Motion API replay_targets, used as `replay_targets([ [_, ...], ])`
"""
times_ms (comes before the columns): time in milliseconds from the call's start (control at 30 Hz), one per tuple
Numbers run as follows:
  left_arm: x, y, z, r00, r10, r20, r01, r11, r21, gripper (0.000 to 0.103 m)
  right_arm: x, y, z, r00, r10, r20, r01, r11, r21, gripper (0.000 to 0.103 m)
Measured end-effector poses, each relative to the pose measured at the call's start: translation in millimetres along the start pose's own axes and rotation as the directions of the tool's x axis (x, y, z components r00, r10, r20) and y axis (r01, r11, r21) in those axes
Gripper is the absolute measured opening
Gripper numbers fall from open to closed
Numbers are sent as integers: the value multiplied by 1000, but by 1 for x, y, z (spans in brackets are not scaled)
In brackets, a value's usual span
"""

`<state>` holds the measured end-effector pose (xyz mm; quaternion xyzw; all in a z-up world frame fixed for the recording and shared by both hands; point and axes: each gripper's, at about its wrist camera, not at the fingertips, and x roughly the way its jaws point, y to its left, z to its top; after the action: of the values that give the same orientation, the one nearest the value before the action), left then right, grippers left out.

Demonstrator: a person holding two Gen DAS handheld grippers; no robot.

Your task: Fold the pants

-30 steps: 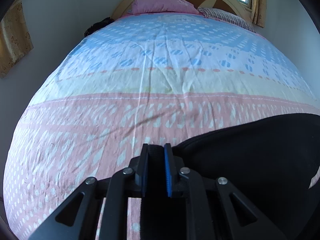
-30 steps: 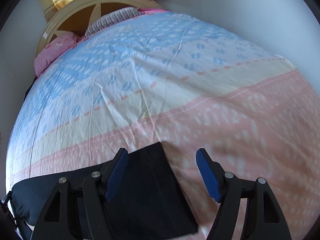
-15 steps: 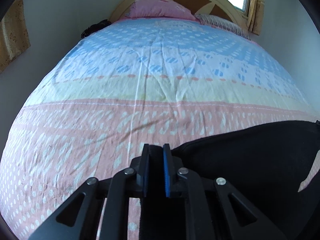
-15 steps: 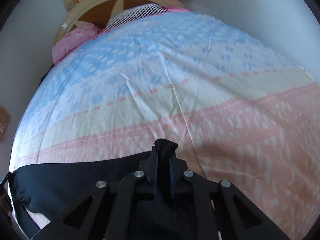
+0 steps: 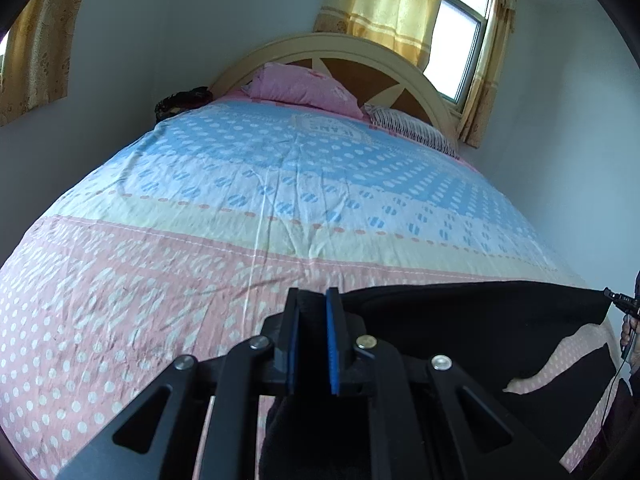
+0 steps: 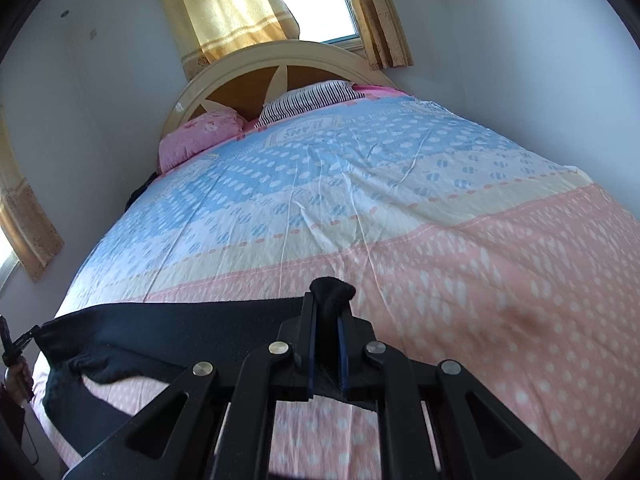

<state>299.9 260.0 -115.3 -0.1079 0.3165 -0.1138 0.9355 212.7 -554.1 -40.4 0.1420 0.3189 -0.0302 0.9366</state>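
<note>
Black pants (image 5: 472, 320) hang stretched above the pink end of the bed, held at both ends. My left gripper (image 5: 312, 312) is shut on one end of the cloth, which fills the gap between its blue pads. In the right wrist view my right gripper (image 6: 326, 312) is shut on the other end, a bunched tip of black fabric (image 6: 332, 290) poking out past its fingers. The pants (image 6: 168, 328) run left from there as a taut band, with loose folds sagging onto the bed below. The other gripper's tip shows at each view's edge.
The bed (image 5: 280, 184) has a sheet banded pink, cream and blue. A pink pillow (image 5: 304, 88) and a striped pillow (image 5: 408, 130) lie by the curved headboard (image 5: 332, 48). A dark bundle (image 5: 184, 100) sits at the far left corner. Curtained window (image 6: 272, 4) behind; walls close on both sides.
My right gripper went from open around the pants' corner to shut on it. Both grippers then rose and tilted up, lifting the pants off the bed and stretching them.
</note>
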Motion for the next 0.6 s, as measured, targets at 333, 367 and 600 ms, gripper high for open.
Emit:
replay_targets([
  [333,-47,8,-31,996,-79,47,79,997,0,12,-60,-15,-54,1000,8,-6,-7,1000,14,8],
  [367,-51,10,-35,995,-85,49,85,996,-1,12,-63,-18,-58,1000,4,-10,-4,1000,17,8],
  [600,-67,17,-71,993,-118,29,119,993,-11,12,-72,-35,-97,996,-24,-80,27,999,27,8],
])
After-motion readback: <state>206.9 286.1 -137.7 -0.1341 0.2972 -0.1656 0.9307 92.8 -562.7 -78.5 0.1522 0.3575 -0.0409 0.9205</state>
